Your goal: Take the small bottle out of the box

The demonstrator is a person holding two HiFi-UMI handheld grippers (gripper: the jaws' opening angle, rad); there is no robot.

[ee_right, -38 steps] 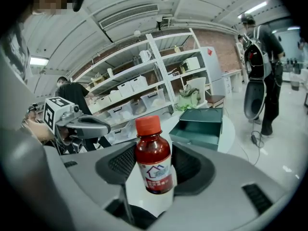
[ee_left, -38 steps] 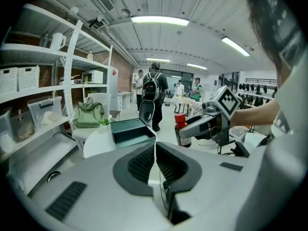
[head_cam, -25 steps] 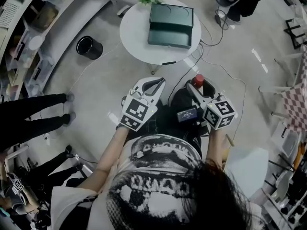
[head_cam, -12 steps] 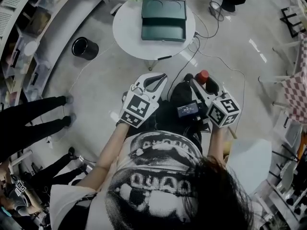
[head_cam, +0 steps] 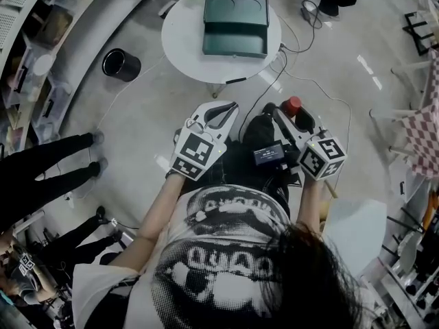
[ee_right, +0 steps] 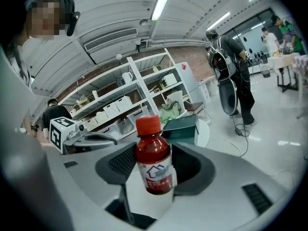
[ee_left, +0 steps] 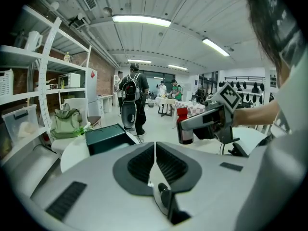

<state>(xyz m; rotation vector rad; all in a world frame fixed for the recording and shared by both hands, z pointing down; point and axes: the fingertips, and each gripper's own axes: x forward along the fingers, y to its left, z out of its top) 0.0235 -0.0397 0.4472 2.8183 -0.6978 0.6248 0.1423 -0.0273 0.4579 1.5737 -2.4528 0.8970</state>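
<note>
A small bottle (ee_right: 153, 159) of dark red drink with a red cap and a white label stands upright between the jaws of my right gripper (ee_right: 154, 165), which is shut on it. In the head view the bottle's red cap (head_cam: 292, 105) shows at the tip of the right gripper (head_cam: 296, 118), held in the air well short of the table. The dark green box (head_cam: 234, 25) lies open on the round white table (head_cam: 182, 43) ahead. My left gripper (head_cam: 218, 114) is shut with nothing in it (ee_left: 154, 150), level with the right one. The bottle (ee_left: 184, 126) also appears in the left gripper view.
A black bin (head_cam: 121, 66) stands on the floor left of the table. Cables (head_cam: 312, 88) run across the floor on the right. A person's dark legs (head_cam: 48, 163) are at the left. Shelving (ee_right: 120, 105) lines the wall, and people (ee_left: 132, 97) stand further off.
Both grippers have drawn back a little from the table with the bottle still held in the right one. The head view has shifted slightly.
</note>
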